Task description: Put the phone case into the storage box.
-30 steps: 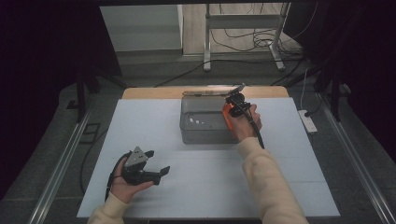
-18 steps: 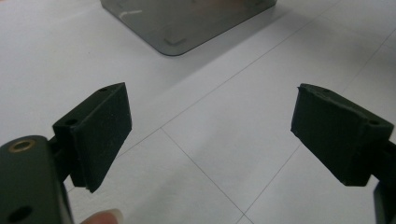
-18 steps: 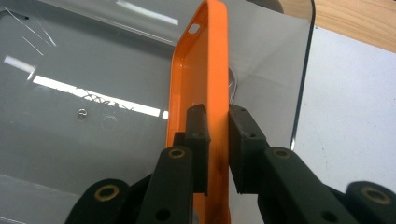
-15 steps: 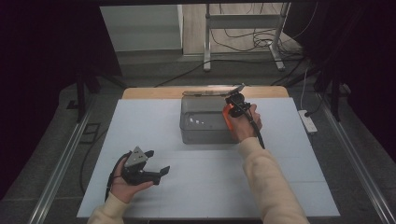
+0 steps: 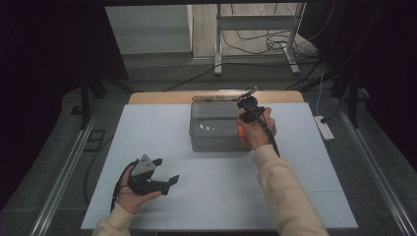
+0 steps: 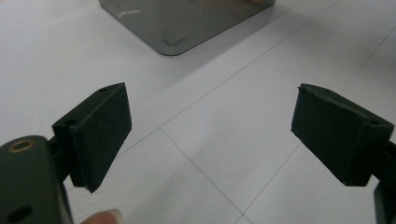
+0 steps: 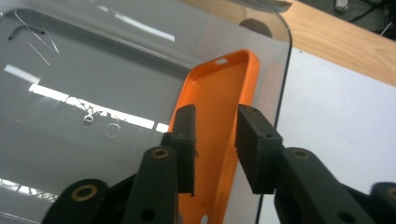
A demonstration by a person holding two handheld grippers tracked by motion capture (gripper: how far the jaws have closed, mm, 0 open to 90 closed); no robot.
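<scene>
text: none legible | labels/brands/nos.: none | checked: grey box [image 5: 216, 129], orange phone case [image 7: 215, 135], table [image 5: 162, 132] — no print, no signs

Right claw [image 7: 215, 144] jaws just opening; left claw [image 6: 210, 135] rests wide open.

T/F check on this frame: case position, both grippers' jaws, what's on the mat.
1. The orange phone case lies in the grey tray. True.
2. The left gripper holds the case. False: its jaws stand wide apart over the bare white mat.
3. The right gripper has just been opening. True; the case's wall sits between its jaws.
4. The tray sits at the mat's near edge. False: it sits at the far edge.
</scene>
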